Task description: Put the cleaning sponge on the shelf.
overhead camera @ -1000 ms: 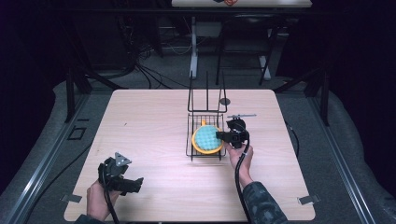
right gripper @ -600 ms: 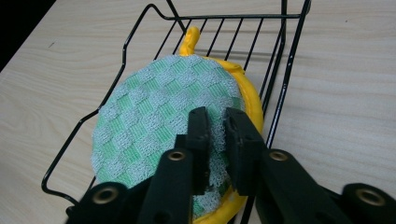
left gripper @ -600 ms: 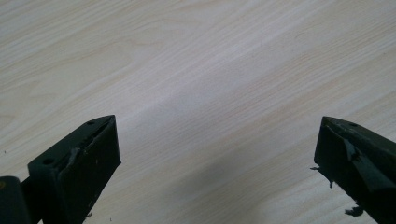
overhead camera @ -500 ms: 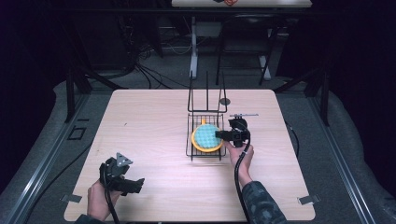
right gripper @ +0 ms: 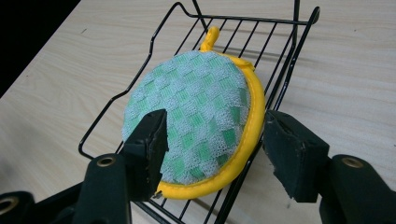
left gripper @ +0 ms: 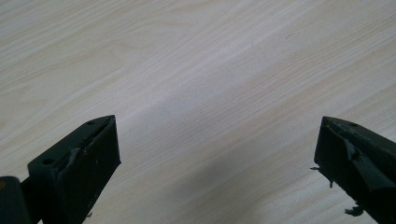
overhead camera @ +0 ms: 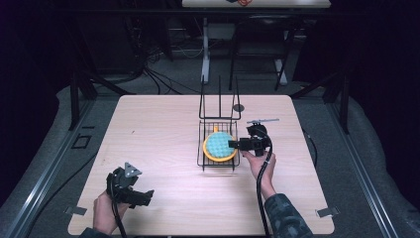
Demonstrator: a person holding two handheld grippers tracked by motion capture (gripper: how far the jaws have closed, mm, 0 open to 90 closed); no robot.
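Left gripper (overhead camera: 130,187) nearer table edge since

Pot holder's (right gripper: 201,121) near rim behind the right tool's (right gripper: 212,144) left jaw

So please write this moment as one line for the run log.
right gripper: open, jaws astride pot holder edge | pot holder: in wire rack | left gripper: open, over bare table

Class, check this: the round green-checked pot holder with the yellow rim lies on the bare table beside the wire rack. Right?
Not quite. The pot holder lies in the wire rack, on its bars, not on the bare table. The right gripper view shows it.
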